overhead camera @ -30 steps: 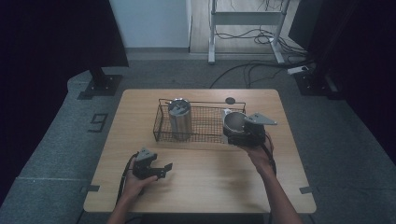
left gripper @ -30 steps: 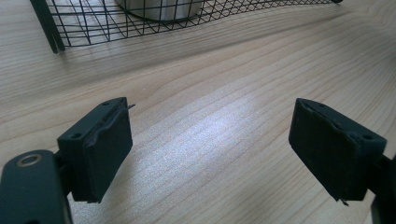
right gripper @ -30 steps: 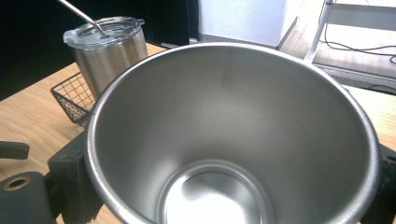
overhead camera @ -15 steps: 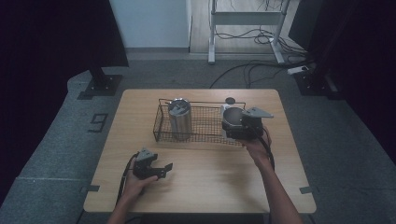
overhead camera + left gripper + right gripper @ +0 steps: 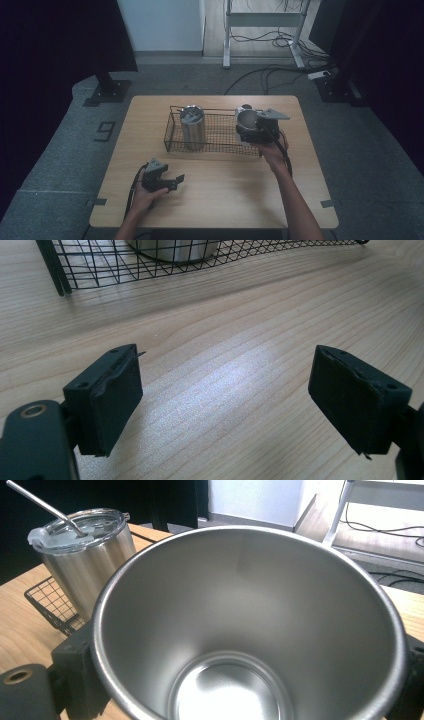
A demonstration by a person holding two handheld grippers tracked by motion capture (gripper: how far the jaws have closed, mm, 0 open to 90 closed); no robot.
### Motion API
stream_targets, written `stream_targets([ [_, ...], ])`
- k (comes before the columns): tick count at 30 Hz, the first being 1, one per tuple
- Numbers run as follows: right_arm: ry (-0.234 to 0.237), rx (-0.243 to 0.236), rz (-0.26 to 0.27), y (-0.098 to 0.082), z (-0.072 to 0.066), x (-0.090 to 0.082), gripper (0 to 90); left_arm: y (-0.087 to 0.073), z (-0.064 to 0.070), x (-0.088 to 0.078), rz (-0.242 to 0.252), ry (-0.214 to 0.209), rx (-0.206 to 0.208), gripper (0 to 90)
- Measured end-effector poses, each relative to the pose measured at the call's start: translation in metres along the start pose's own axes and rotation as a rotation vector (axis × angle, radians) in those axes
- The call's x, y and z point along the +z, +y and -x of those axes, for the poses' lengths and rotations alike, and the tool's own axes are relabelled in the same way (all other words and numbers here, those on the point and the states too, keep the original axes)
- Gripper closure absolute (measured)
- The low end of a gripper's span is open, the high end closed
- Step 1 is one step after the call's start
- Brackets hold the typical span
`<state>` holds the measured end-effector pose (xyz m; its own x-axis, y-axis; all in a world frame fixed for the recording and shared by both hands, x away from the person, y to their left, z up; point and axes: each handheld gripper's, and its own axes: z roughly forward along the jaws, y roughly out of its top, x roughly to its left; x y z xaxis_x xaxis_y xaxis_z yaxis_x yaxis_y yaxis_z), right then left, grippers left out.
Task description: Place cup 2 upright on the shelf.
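- The cup (image 5: 250, 625), open and steel, sits clamped between the jaws of the right tongs (image 5: 257, 131), at the right end of the basket (image 5: 215, 145), seemingly just above its mesh.
- A lidded tumbler (image 5: 192, 125) with a straw stands in the basket's left part.
- The left tongs (image 5: 167, 181) rest low over the bare surface (image 5: 225, 190), jaws parted with nothing between them.

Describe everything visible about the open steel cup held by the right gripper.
The open steel cup is a brushed, silvery metal tumbler, lidless and empty, its inside tapering to a round flat bottom. The right gripper clamps it from both sides, mouth up, over the right end of the wire basket. A lidded tumbler with a straw stands apart from it in the basket.
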<state>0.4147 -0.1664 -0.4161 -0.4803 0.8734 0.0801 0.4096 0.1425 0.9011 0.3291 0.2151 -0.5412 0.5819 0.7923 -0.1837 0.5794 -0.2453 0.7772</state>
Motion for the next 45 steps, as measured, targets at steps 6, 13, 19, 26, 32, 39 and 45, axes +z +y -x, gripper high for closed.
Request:
stream_targets([
  [6, -0.007, 0.005, -0.005, 0.004, 0.003, 0.007, 6.8, 0.000, 0.000, 0.001, 0.001, -0.002, -0.002, 14.2],
  [13, -0.018, 0.006, -0.014, 0.006, 0.010, 0.017, 6.8, 0.000, 0.000, 0.000, 0.004, -0.004, -0.004, 14.2],
  [19, -0.029, 0.002, -0.021, 0.005, 0.014, 0.027, 6.8, 0.000, 0.000, 0.001, 0.000, -0.005, 0.001, 14.2],
  [26, -0.033, 0.012, -0.032, 0.002, 0.019, 0.036, 6.8, 0.000, 0.001, 0.001, 0.000, -0.007, 0.003, 14.2],
  [32, -0.031, 0.016, -0.050, -0.002, 0.019, 0.042, 6.8, -0.001, 0.001, 0.002, -0.002, -0.007, 0.005, 14.2],
  [39, -0.028, 0.016, -0.065, -0.006, 0.018, 0.047, 6.7, -0.001, 0.001, 0.002, -0.002, -0.006, 0.006, 14.2],
  [45, -0.026, 0.015, -0.073, -0.013, 0.018, 0.050, 6.7, -0.001, 0.002, 0.002, -0.002, -0.013, 0.005, 14.2],
])
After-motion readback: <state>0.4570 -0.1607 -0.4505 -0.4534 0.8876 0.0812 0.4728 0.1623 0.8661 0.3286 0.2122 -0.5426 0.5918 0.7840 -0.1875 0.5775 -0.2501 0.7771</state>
